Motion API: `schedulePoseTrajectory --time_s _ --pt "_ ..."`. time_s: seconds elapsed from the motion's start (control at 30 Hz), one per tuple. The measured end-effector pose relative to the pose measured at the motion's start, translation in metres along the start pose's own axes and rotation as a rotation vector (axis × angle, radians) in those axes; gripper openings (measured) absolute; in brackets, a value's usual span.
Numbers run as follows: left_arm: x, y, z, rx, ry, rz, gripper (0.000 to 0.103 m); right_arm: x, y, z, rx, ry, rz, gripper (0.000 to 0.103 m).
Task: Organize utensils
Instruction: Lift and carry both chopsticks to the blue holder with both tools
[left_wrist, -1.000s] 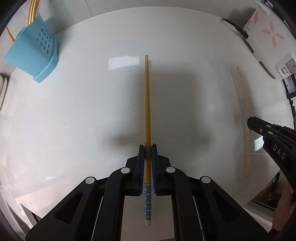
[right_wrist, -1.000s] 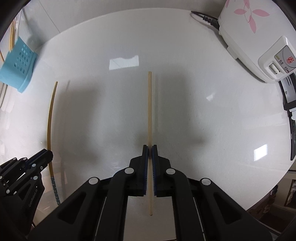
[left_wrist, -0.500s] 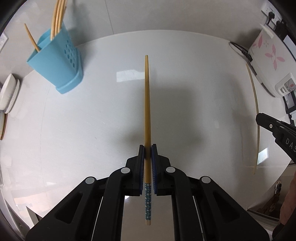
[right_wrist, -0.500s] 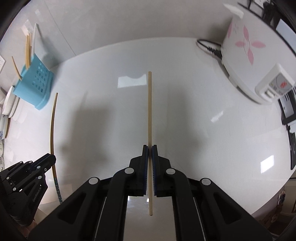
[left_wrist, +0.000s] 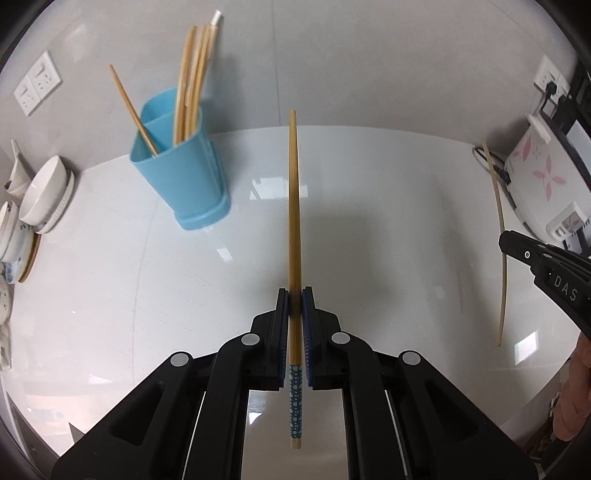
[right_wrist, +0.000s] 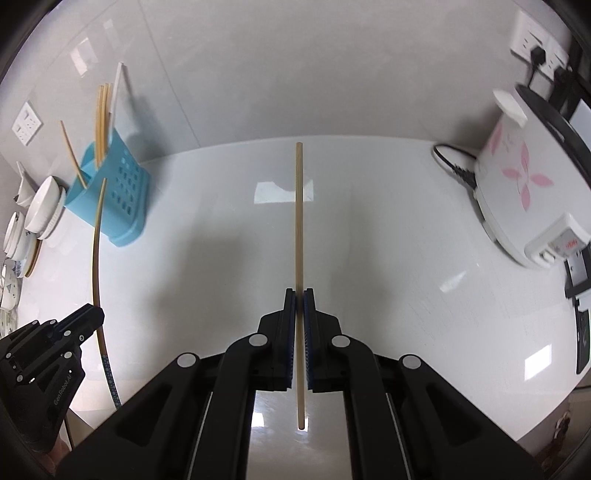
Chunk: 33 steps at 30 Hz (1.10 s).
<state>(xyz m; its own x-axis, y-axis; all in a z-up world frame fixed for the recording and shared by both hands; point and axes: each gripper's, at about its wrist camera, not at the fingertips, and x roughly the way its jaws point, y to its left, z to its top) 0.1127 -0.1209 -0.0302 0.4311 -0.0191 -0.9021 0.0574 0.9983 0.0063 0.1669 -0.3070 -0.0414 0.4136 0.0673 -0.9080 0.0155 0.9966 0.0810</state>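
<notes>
the left gripper (left_wrist: 294, 295) is clamped on a tapered wooden chopstick with a blue dotted end (left_wrist: 294, 236), which sticks out forward above the glossy white tabletop (left_wrist: 388, 229); its patterned end pokes back between the black fingers. the right gripper (right_wrist: 299, 295) is clamped on a plain pale wooden chopstick (right_wrist: 299, 221), also held clear above the table.

ahead and to the left stands a light blue plastic utensil holder with a perforated side (left_wrist: 181, 173), near the grey wall. a bunch of wooden chopsticks (left_wrist: 190, 81) rises from its rear compartment, and a single one leans out of the front compartment. in the right wrist view the patterned chopstick crosses in front of the holder's lower edge. nothing lies on the table between either held chopstick and the holder.

left of the holder, at the table edge, sit stacked white bowls and plates (left_wrist: 40, 195), partly cut off by the lens rim. on the right stands a white rice cooker with pink flower print (right_wrist: 524, 192), its black cord (right_wrist: 452, 164) trailing on the table towards the wall sockets (right_wrist: 535, 40). a second pair of white sockets (left_wrist: 37, 86) sits on the left wall.

the holder and its chopsticks are slightly blurred. each gripper shows only as a black tip at the edge of the other's view, so its pads are hidden there. a bit of a hand (left_wrist: 576, 398) shows at the right border.
</notes>
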Motion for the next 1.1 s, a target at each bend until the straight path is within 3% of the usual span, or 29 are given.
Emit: schedulePoseTrajectory --time_s 0.73,1.1 --pt "-0.043 0.094 0.04 -0.115 -0.185 0.042 0.007 -0.021 0.104 0.054 -0.116 -0.134 0.106 0.004" --pt "-0.056 0.138 0.068 -0.16 -0.388 -0.001 0.007 -0.023 0.152 0.082 -0.136 -0.192 0.164 0.004"
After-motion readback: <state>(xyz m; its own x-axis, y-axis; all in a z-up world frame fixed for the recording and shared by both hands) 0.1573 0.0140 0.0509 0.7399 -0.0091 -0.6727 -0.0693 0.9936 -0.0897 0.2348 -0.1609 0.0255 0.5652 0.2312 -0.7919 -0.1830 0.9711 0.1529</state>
